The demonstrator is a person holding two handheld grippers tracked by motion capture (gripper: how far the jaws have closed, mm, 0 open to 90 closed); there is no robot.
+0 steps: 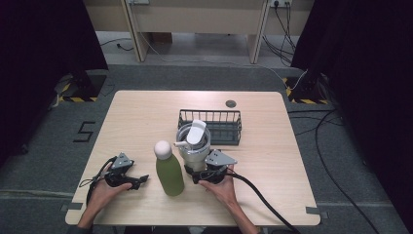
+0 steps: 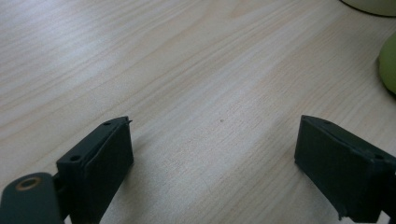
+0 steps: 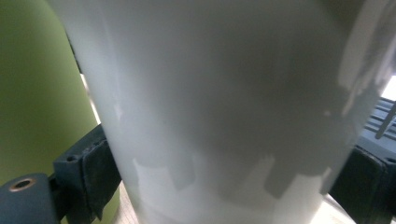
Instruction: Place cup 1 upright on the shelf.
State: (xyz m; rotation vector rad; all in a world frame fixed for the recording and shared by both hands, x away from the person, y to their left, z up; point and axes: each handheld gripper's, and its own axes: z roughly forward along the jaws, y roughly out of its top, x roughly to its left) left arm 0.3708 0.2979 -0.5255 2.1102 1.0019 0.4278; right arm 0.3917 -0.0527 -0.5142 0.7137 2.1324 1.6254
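We see a black wire basket (image 1: 216,125) on the light wood table (image 1: 141,117), toward the far edge, w/ a small round dark disc (image 1: 231,103) just beyond the basket. Left of the basket, nearer the front edge, stands a green bottle (image 1: 169,174) w/ a white cap. Beyond the table: grey floor w/ a "5" mark (image 1: 84,131) off to the left, cables (image 1: 325,141) to the right.

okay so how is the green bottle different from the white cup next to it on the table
The green bottle is slimmer, with a rounded white cap; the white cup is wider, with a flat flip-top lid. The bottle stands free on the table, with no gripper around it; the cup sits between the jaws of the right gripper. Both stand upright, close together.
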